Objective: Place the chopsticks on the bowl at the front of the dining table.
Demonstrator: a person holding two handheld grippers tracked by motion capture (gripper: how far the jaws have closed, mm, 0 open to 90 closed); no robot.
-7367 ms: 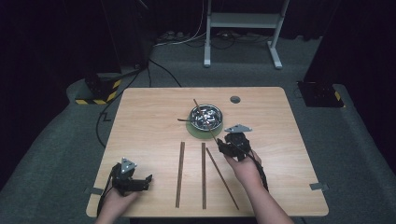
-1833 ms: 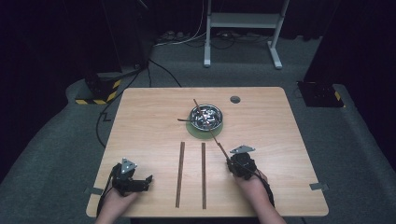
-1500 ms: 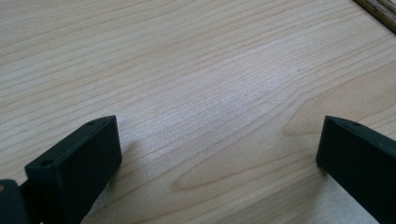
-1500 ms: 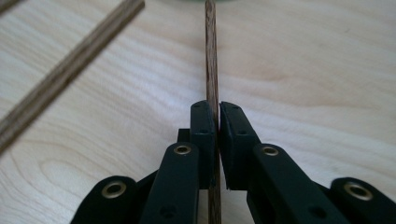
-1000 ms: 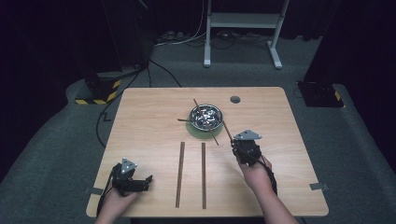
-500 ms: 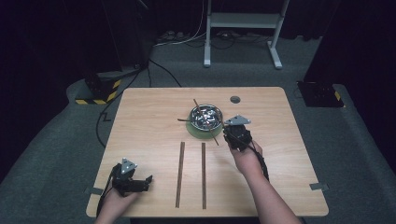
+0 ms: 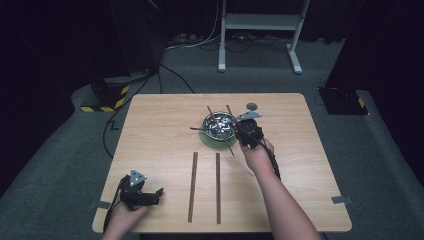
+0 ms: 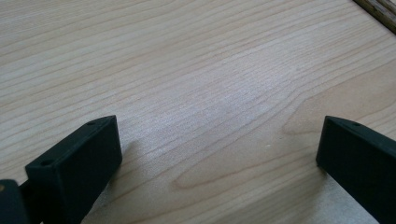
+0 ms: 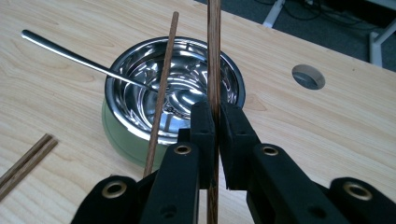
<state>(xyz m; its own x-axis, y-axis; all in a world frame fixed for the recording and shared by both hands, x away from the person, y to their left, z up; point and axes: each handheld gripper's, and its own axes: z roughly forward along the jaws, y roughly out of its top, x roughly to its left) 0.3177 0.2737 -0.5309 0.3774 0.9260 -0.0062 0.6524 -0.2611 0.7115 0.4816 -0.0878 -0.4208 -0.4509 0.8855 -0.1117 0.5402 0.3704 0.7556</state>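
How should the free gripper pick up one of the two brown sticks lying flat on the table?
Grip the nearer chopstick around its middle, coming straight down with the left gripper and its jaws across the thin width. It lies flat, clear of its neighbour, so jaws fit either side.

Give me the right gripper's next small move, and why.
Probably ease forward and lower the chopstick onto the bowl rim, then open. The right gripper is shut on it, its far end already above the bowl, where another chopstick leans.

bowl (image 9: 177, 88): polished mirror-bright metal | chopstick (image 9: 214, 56): dark matt wood | table (image 9: 327, 140): pale smooth wood grain
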